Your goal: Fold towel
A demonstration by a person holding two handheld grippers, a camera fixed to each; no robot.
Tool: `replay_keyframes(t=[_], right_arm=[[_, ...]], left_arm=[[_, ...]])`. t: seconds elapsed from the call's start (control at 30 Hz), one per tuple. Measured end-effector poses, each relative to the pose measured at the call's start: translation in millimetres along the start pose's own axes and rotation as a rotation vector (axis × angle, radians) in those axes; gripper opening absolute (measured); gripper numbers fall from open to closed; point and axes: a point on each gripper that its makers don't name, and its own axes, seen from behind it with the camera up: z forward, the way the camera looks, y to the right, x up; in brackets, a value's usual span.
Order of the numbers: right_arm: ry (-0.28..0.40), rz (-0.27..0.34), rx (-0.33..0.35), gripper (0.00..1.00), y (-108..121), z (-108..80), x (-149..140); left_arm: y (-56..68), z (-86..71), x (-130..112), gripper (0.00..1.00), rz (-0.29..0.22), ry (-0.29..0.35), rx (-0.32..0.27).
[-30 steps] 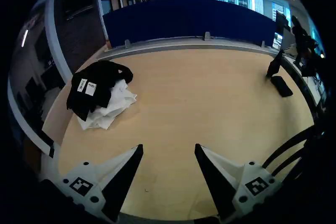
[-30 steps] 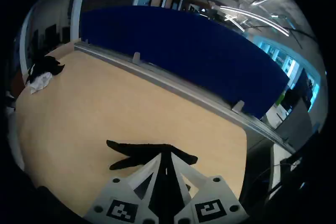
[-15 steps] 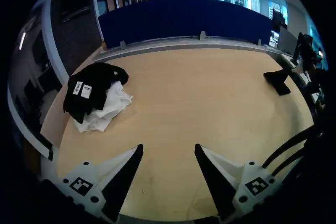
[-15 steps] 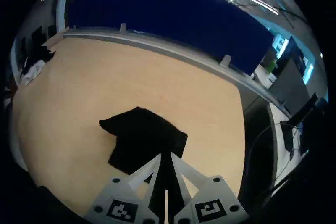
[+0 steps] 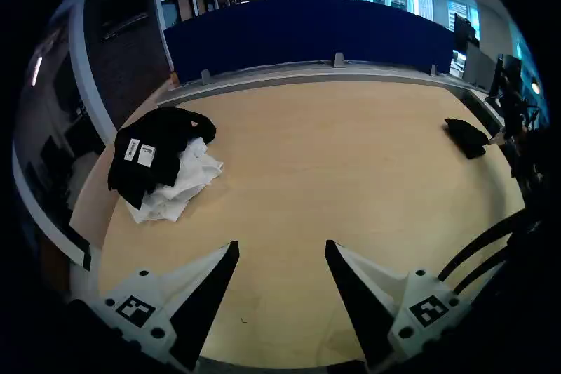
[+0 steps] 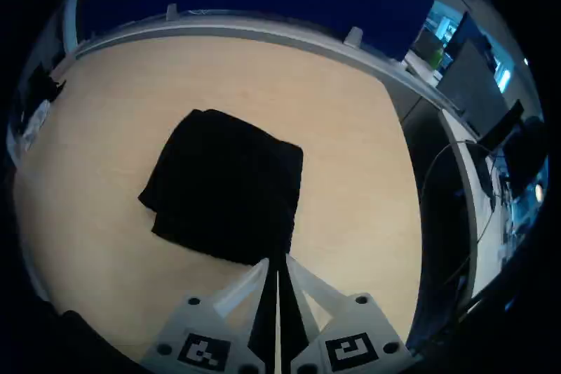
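Towel (image 6: pixel 224 188) down on the table (image 6: pixel 350 163), black, lying flat in a rough folded rectangle just ahead of the right gripper (image 6: pixel 278 265). That gripper's fingers are pressed together with dark cloth between them, pinching the near edge by the look of it. Left gripper (image 5: pixel 280 246) hangs spread wide over bare wood, holding nothing; from there the towel (image 5: pixel 466 137) is a small dark shape far off at the right. A clothes pile (image 5: pixel 165 163) sits well apart at the other end. This cloth should be light, soft and limp, so it will sag from any single pinch. Best taken at two corners, through all layers.
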Motion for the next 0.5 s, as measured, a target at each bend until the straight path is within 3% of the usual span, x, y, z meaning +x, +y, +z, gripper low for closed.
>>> replay_keyframes(t=[0.27, 0.5], right_arm=[[-0.053, 0.039, -0.009, 0.03, -4.3, 12.2, -22.8], [-0.048, 0.032, 0.002, 0.03, -12.4, 13.1, -22.5]], left_arm=[[-2.4, -0.9, -1.4, 0.91, 0.002, 0.0, 0.004], [0.4, -1.0, 2.4, 0.91, 0.013, 0.003, 0.0]])
